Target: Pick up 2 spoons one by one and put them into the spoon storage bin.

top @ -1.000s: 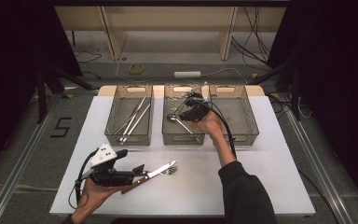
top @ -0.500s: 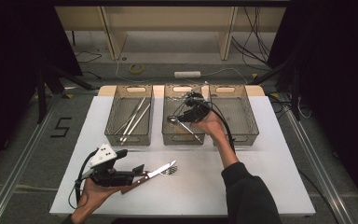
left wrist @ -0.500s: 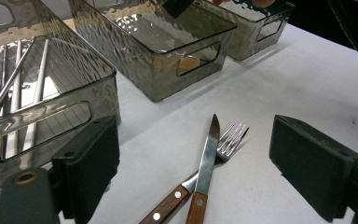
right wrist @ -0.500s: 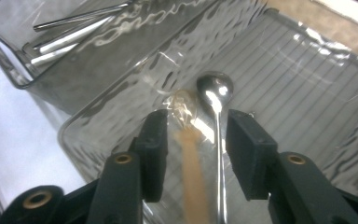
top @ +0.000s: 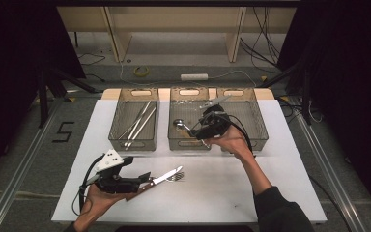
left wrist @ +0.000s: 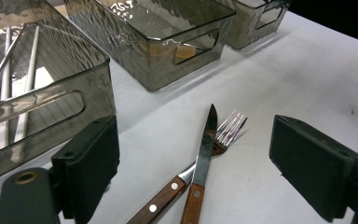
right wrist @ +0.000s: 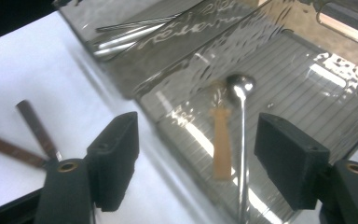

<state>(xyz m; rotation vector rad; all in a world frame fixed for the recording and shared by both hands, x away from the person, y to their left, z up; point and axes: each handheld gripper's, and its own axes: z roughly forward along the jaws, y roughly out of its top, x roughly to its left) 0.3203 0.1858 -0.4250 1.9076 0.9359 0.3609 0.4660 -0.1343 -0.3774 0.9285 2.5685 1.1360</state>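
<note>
Left gripper (top: 144,180) at 7 o'clock on the table (top: 251,193), jaws spread and straddling knife (left wrist: 204,149) and fork (left wrist: 228,128), crossed flat, neither pinched. Both likely stiff, light, slick on the steel; better taken by the wooden handle, one at a time, low against the table. Right gripper (top: 197,130) at 12 o'clock, jaws just been opening, now wide with nothing between; spoon (right wrist: 241,116) lying in middle bin (top: 188,145). Thin bin walls: clear the rim. Open room from 3 to 6 o'clock.
</note>
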